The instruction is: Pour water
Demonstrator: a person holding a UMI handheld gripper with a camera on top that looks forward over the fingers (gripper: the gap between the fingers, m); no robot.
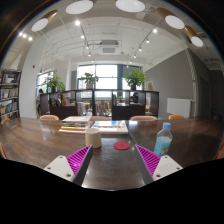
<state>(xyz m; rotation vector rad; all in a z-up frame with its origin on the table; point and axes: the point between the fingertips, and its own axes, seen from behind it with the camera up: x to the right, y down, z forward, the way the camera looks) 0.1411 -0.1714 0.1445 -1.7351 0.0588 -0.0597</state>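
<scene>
A clear water bottle with a blue cap [164, 139] stands on the dark wooden table [112, 165], just beyond the right finger. A pale cup [93, 136] stands ahead of the left finger. A small red coaster-like disc [122, 146] lies between them, farther along the table. My gripper [112, 160] is open, its magenta pads [75, 157] wide apart with only bare table between them. Nothing is held.
Books or papers [100, 126] lie across the table's far side. Chairs [50, 118] stand beyond the table. A low partition with plants [134, 77] and large windows fills the back of the room. Shelving [8, 95] stands at the left.
</scene>
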